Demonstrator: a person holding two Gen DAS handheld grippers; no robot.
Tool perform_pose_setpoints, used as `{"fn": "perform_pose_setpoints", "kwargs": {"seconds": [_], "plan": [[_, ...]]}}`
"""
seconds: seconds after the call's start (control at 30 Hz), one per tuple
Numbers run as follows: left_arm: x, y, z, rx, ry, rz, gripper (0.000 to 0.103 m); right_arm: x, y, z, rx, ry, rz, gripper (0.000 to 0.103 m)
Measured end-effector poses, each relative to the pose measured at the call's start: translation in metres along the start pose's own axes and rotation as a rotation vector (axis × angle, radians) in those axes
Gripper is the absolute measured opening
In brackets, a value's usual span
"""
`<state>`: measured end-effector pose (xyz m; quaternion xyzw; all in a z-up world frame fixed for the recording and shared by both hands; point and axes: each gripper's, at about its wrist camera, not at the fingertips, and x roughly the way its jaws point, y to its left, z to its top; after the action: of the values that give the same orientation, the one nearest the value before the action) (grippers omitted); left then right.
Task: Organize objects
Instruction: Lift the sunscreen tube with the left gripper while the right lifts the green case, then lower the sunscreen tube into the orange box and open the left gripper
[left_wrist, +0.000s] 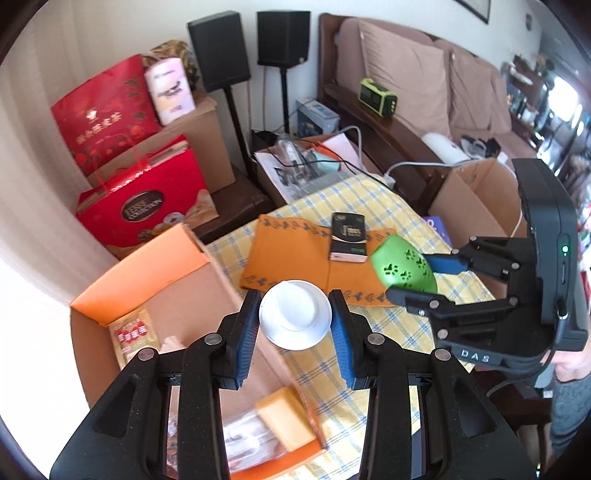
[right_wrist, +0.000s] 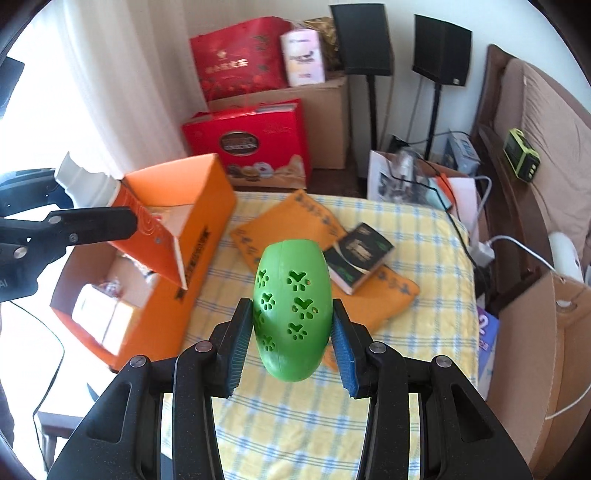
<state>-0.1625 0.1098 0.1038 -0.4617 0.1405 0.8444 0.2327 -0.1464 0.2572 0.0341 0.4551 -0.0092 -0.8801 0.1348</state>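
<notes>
1. Left wrist view, nearest: your left gripper (left_wrist: 294, 320) is clenched on a white bottle (left_wrist: 294, 319), seen end-on, with a blue pad (left_wrist: 246, 334) pressed to each side. Its long axis runs straight away from you along the fingers.

2. Right wrist view confirms it: the white bottle (right_wrist: 86, 181) hangs tilted over the orange box (right_wrist: 207, 206), the left gripper (right_wrist: 70, 206) reaching in from the left edge. An orange band on the bottle shows behind the lower finger.

3. Just below and left of the left claw lies the orange box (left_wrist: 155, 258), its mouth open upward, packets already inside. Your left hand is the nearer one to it; judged from this, the coming move is a short lowering into the box, bottle kept lengthwise to the opening.

4. Right wrist view, near: your right gripper (right_wrist: 293, 332) grasps a green perforated shell (right_wrist: 291, 310) with paw-shaped holes, long axis upright between the pads, held clear above the checked cloth (right_wrist: 424, 258).

5. From the left camera, the right gripper (left_wrist: 428, 280) holds the green perforated shell (left_wrist: 404, 267) level, to the right of the box and well apart from it.

6. Farther on: a dark book (left_wrist: 348, 236) rests on an orange mat (left_wrist: 288, 254); neither claw touches it.

7. Risk, as a judgement: the box's raised flap (right_wrist: 177, 177) stands near the bottle's path.
</notes>
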Motion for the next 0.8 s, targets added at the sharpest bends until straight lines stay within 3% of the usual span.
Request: {"fn": "perform_pose_setpoints", "kwargs": {"seconds": [0.23, 0.53, 0.8], "plan": [[-0.016, 0.038, -0.01, -0.057, -0.014, 0.07, 0.034, 0.002, 0.045, 0.018, -0.069, -0.011, 0.043, 0.042], [0.011, 0.098, -0.029, -0.183, 0.024, 0.12, 0.034, 0.02, 0.097, 0.031, -0.143, 0.01, 0.099, 0.042], [0.065, 0.122, -0.031, -0.22, 0.153, 0.104, 0.034, 0.036, 0.113, 0.034, -0.155, 0.033, 0.125, 0.042]]}}
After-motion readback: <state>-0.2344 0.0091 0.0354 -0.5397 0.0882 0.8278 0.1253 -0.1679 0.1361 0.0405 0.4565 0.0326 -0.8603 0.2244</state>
